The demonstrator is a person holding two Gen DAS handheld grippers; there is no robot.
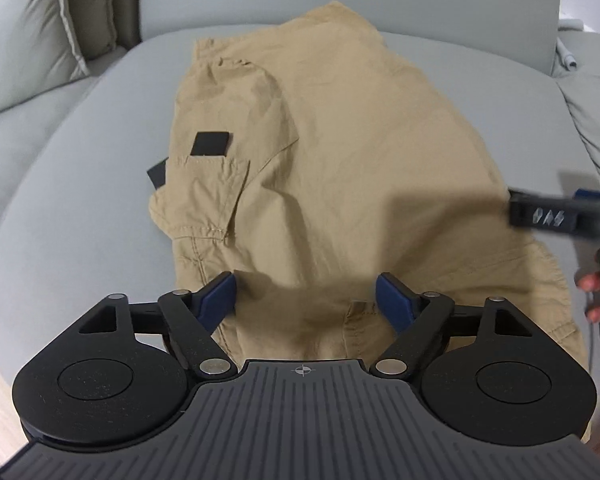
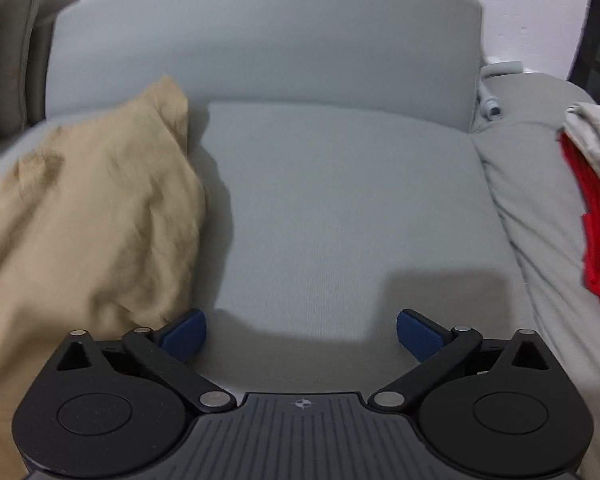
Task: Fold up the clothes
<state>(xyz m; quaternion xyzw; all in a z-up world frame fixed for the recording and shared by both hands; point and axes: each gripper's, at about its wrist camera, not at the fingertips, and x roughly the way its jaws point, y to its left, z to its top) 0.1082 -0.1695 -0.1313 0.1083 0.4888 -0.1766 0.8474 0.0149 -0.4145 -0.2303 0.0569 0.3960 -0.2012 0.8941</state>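
Tan cargo shorts (image 1: pixel 332 152) lie spread on a grey sofa seat (image 1: pixel 80 184), with a flap pocket and black patches on their left side. My left gripper (image 1: pixel 305 298) hovers over the near edge of the shorts, open, with only cloth beneath its blue pads. In the right wrist view the same shorts (image 2: pixel 92 216) lie bunched at the left. My right gripper (image 2: pixel 301 334) stands open above bare seat (image 2: pixel 340 216), its left pad beside the shorts' edge. In the left wrist view the right gripper shows as a black body (image 1: pixel 556 212) at the right edge, a hand below it.
A grey backrest (image 2: pixel 260 48) rises behind the seat. A pale cushion (image 1: pixel 40 20) sits at the far left. At the right lies a rumpled grey cover (image 2: pixel 540 208) with a red garment (image 2: pixel 596 232) and a pale cloth on it. A white wall stands behind.
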